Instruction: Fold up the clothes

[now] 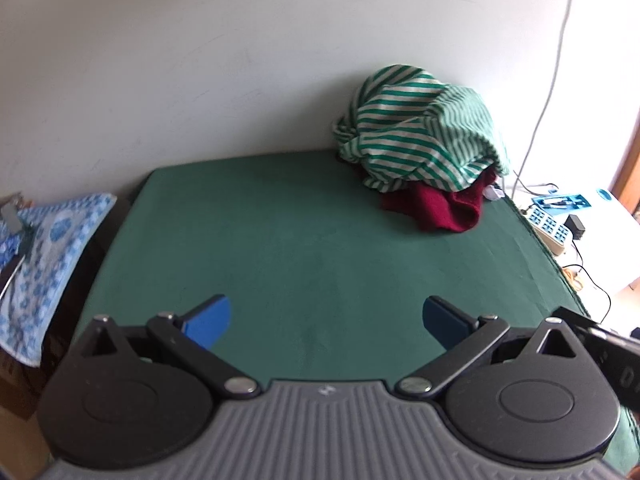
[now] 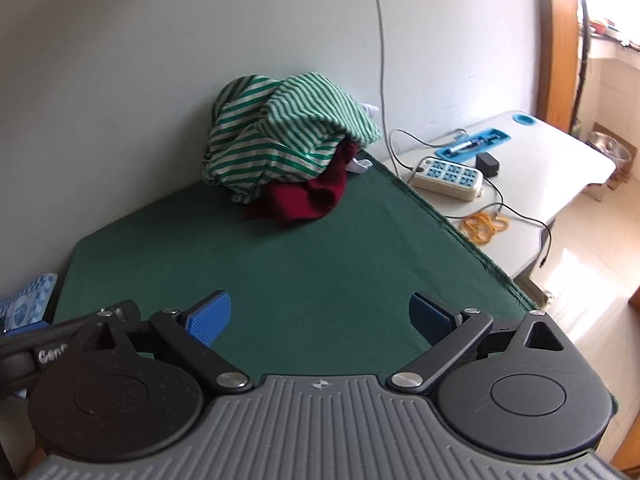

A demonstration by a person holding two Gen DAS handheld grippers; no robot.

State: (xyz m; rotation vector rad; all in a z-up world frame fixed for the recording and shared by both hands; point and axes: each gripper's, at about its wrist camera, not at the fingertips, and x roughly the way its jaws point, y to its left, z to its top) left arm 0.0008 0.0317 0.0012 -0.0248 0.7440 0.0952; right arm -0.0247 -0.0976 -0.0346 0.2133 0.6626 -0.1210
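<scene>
A pile of clothes sits at the far right corner of the green table (image 1: pixel 280 240) against the wall. A green-and-white striped garment (image 1: pixel 420 132) lies crumpled on top of a dark red garment (image 1: pixel 436 204). The same striped garment (image 2: pixel 280 136) and red garment (image 2: pixel 308 196) show in the right wrist view, on the green table (image 2: pixel 280 264). My left gripper (image 1: pixel 326 318) is open and empty, above the near part of the table. My right gripper (image 2: pixel 320 316) is open and empty, also over the near part, well short of the pile.
A blue patterned cloth (image 1: pixel 44 256) lies on something left of the table. To the right stands a white side table (image 2: pixel 560 160) with a power strip (image 2: pixel 448 176), a black adapter (image 2: pixel 488 164), cables and a blue tray (image 2: pixel 472 144). A white wall is behind.
</scene>
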